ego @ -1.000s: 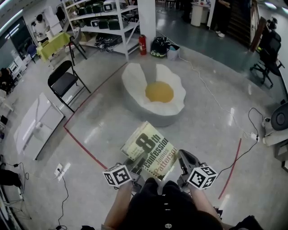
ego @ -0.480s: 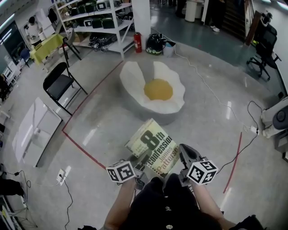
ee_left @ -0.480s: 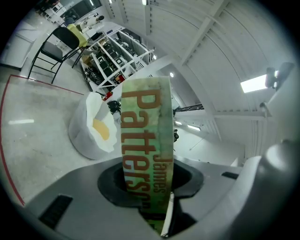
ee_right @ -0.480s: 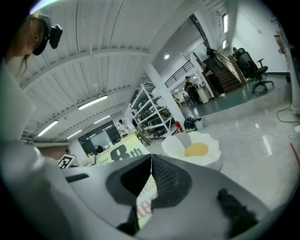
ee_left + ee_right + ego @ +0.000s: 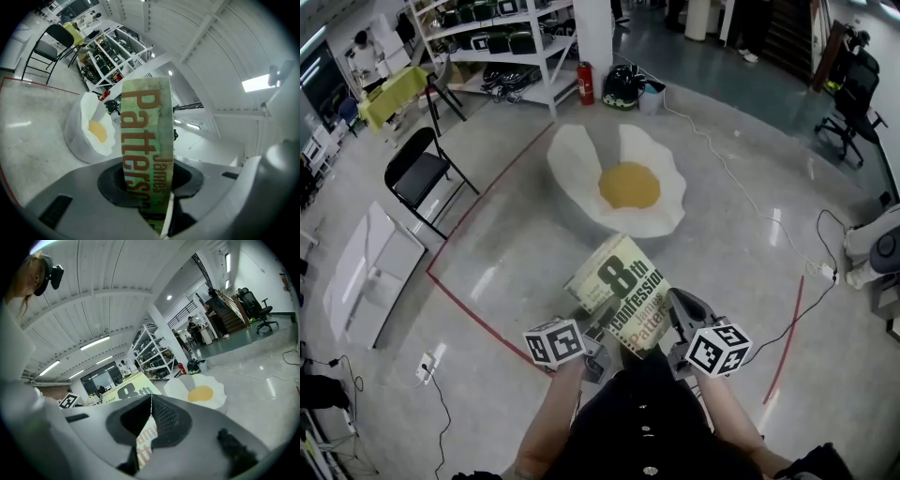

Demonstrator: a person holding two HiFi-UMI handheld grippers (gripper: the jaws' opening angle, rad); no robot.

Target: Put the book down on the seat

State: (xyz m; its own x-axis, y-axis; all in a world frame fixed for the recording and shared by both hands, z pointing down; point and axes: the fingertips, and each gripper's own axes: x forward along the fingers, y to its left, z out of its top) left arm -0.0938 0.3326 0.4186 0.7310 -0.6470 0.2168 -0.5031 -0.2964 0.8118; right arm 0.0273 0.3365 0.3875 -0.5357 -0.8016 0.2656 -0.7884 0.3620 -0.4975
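Green-and-cream book hangs above the grey floor, clamped at its near end by both claws. The left claw is closed on the spine edge, and the right claw pinches the opposite corner. The book's long axis points ahead at the egg-shaped seat, which lies forward and below, about equally near both hands.

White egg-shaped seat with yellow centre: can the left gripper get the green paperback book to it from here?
Probably yes: only bare floor lies between the left gripper, shut on the book, and the seat ahead.
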